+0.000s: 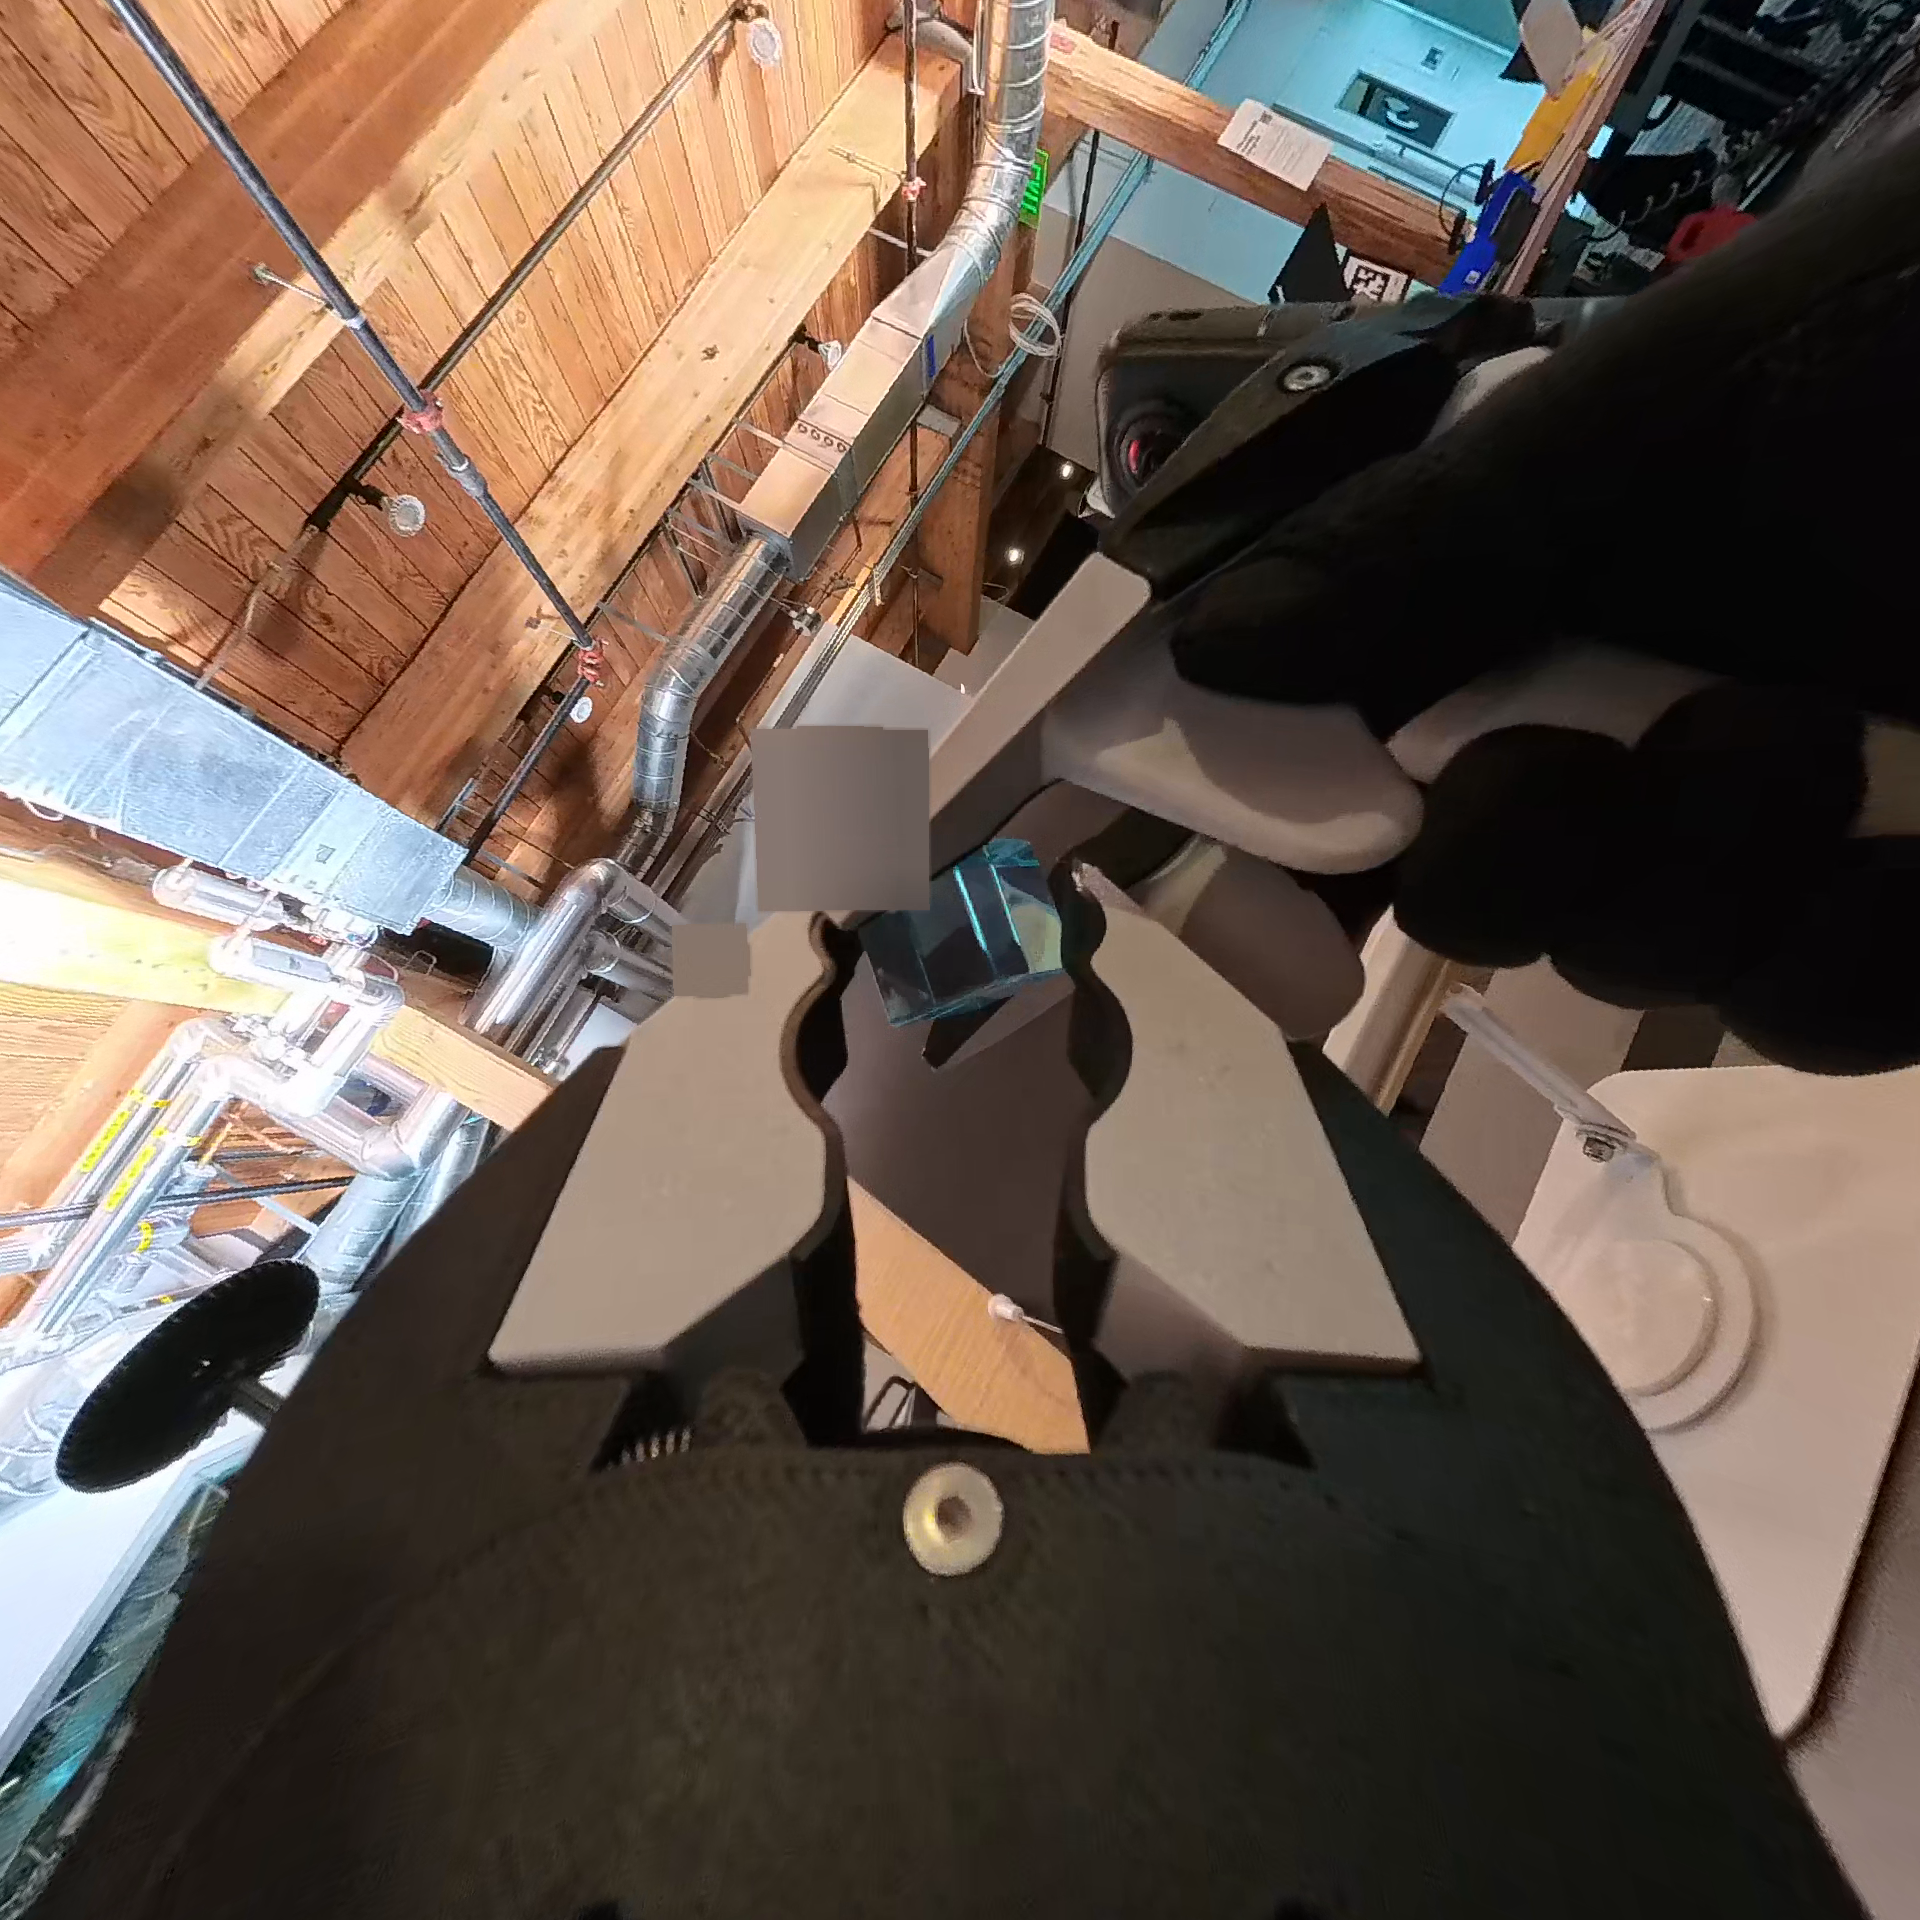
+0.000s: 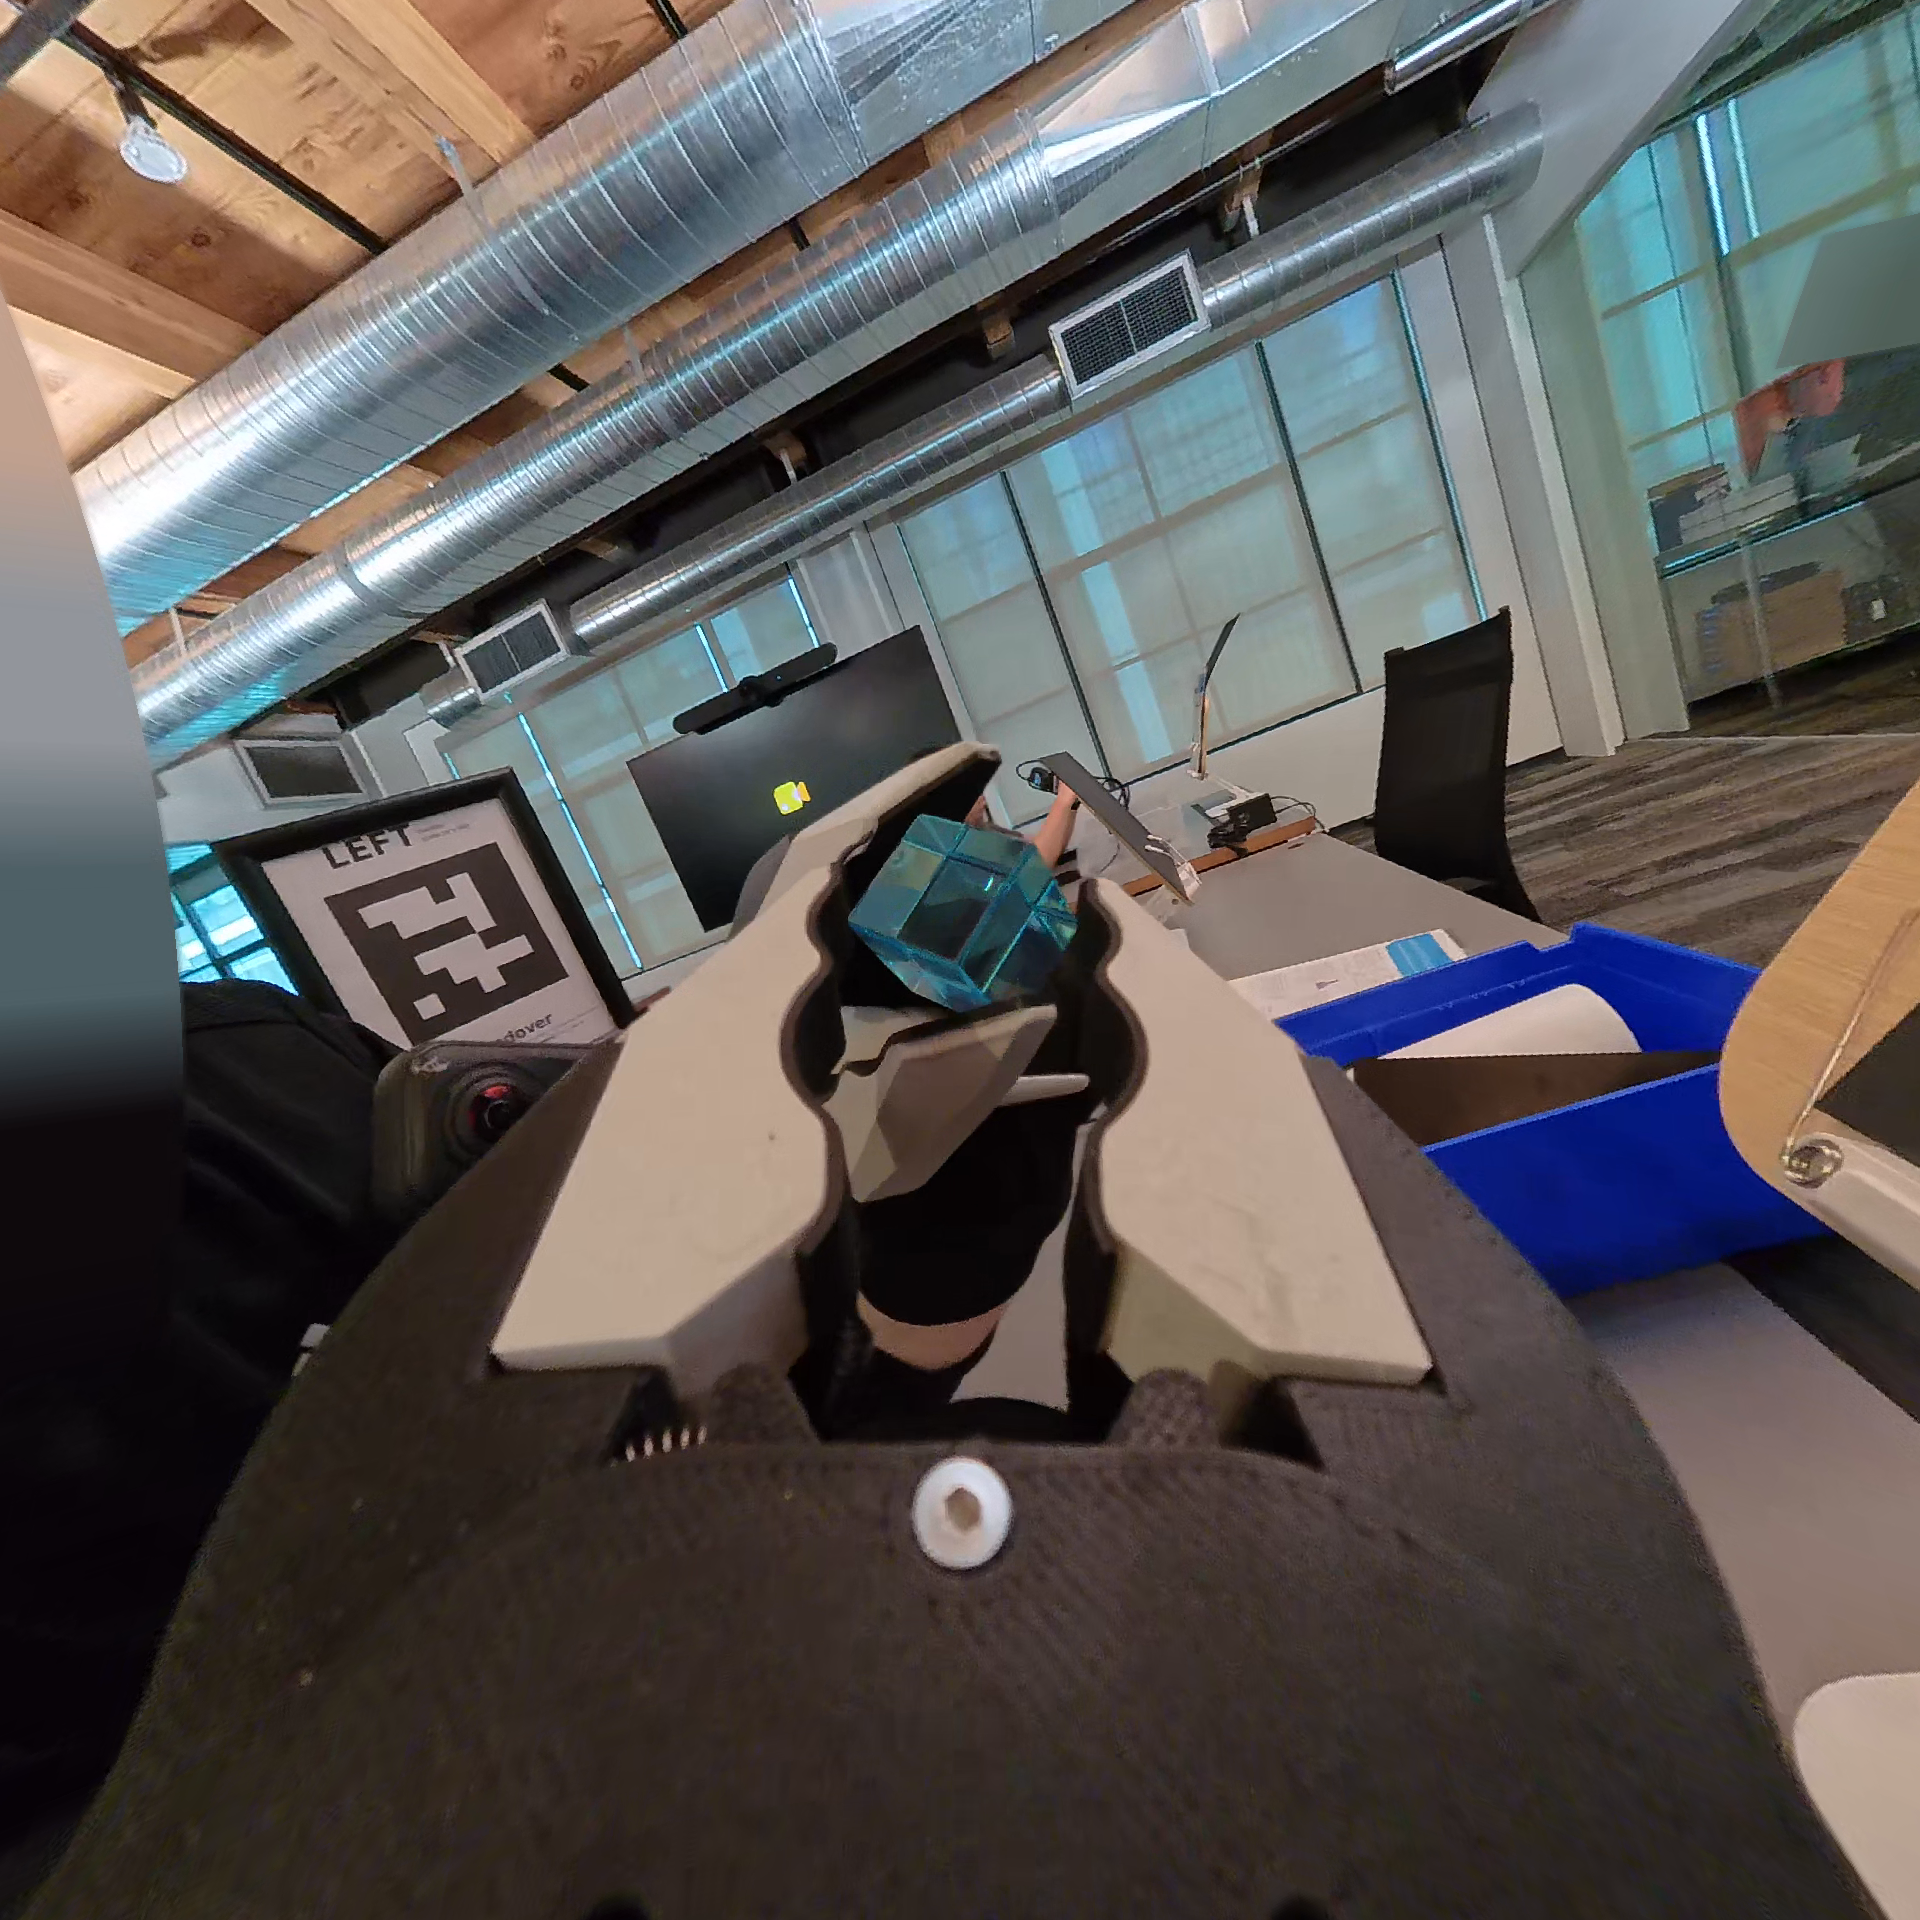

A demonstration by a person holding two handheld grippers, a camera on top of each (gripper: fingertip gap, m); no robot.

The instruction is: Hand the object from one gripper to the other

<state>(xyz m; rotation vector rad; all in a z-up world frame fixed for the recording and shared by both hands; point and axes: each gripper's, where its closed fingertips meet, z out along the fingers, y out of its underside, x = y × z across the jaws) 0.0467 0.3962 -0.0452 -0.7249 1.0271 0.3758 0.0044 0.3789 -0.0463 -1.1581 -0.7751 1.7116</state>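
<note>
A clear blue cube (image 1: 961, 940) hangs in mid-air between the tips of both grippers. In the left wrist view, my left gripper (image 1: 951, 914) has its grey fingers on the cube's left and right sides. The right gripper's fingers (image 1: 1039, 686) come in from the upper right, above and below the cube, held by a black-gloved hand (image 1: 1610, 623). In the right wrist view, my right gripper (image 2: 956, 904) pinches the cube (image 2: 961, 914) from both sides. The left gripper's fingers (image 2: 935, 1060) lie crosswise above and below it. Both look shut on the cube.
A blue bin (image 2: 1621, 1174) sits on the grey table at the right. A framed marker board (image 2: 436, 925) stands at the left. A wooden board (image 2: 1818, 987) sticks in from the right edge. A white tabletop (image 1: 1766, 1351) lies below right in the left wrist view. My left and right fingertips are right by each other.
</note>
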